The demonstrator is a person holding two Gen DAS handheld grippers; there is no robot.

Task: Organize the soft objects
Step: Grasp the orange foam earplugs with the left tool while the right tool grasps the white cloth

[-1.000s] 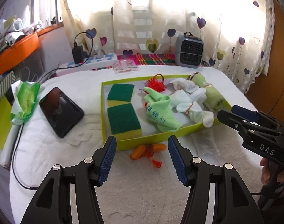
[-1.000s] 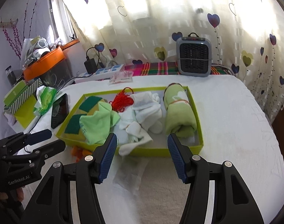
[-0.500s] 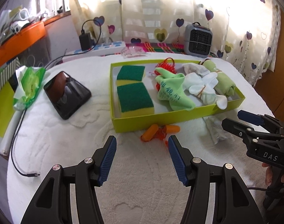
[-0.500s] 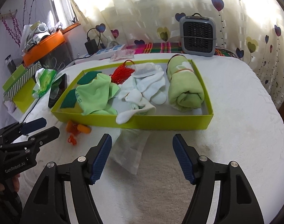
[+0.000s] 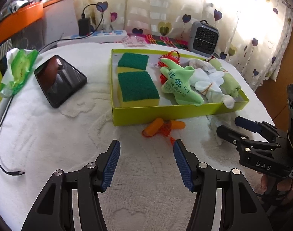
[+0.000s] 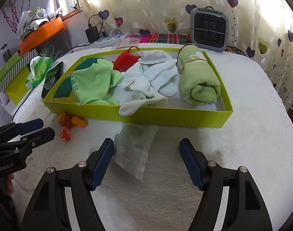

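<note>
Shallow lime-green cardboard tray (image 6: 165, 115) holds two green-topped yellow sponges (image 5: 137, 86), green cloths, white socks (image 6: 156, 80) – orange plush toy (image 5: 161, 128) and translucent pouch (image 6: 135, 150) lie just outside it

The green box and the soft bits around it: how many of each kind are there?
In the green box:
Sponges: 2
Green printed cloth: 1
Red tassel: 1
White sock bundle: 1
Rolled green towel: 1
Outside the box, on the white cover:
Orange tassel toy: 1
Clear bag: 1
Total: 8
</note>
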